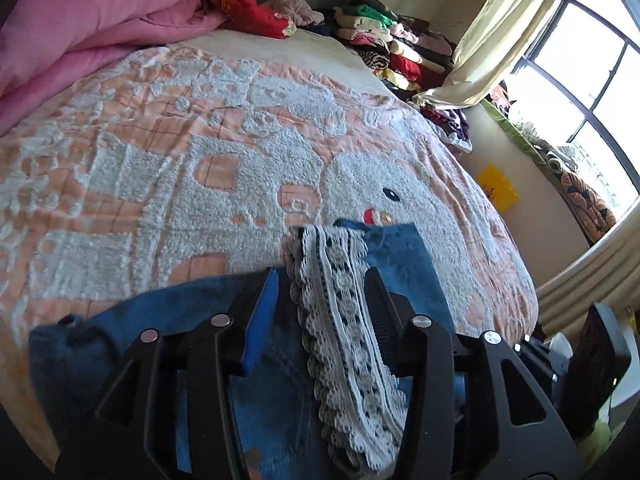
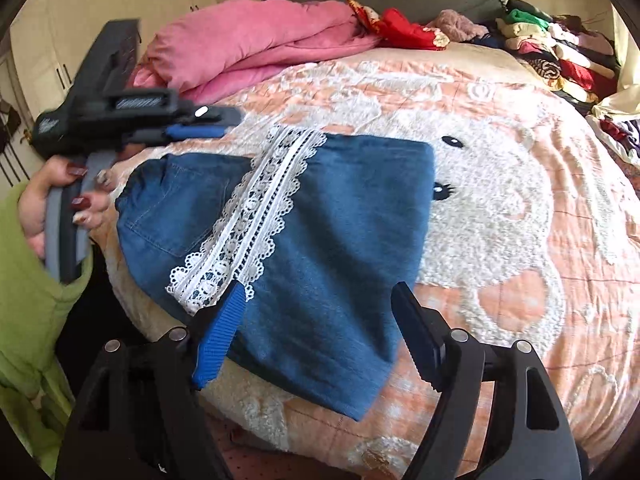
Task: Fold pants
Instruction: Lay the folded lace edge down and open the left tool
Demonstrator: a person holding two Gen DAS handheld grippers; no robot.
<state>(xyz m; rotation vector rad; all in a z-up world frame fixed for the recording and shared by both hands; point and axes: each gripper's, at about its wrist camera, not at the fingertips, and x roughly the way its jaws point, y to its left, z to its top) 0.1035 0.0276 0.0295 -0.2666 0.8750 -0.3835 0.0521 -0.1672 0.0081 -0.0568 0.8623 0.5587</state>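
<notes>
The blue denim pants [image 2: 340, 220] lie folded into a compact rectangle on the bed, with a white lace strip [image 2: 256, 208] running along the top. My right gripper [image 2: 318, 308] hovers open and wide over their near edge, pads off the cloth. My left gripper [image 2: 226, 122] is held by a hand [image 2: 36, 208] above the far left corner of the pants, clear of them. In the left wrist view the left gripper [image 1: 322, 280] is open. The lace strip [image 1: 340, 300] and denim [image 1: 400, 256] show in the gap between its fingers, ungripped.
The bed carries a peach and white bear blanket [image 2: 500, 200]. A pink quilt [image 2: 260, 36] and a red garment [image 2: 404, 28] lie by the headboard, and a stack of folded clothes [image 2: 552, 48] fills the far right corner. A window [image 1: 580, 80] and curtain [image 1: 492, 40] stand beyond. A green sleeve [image 2: 28, 300] is at left.
</notes>
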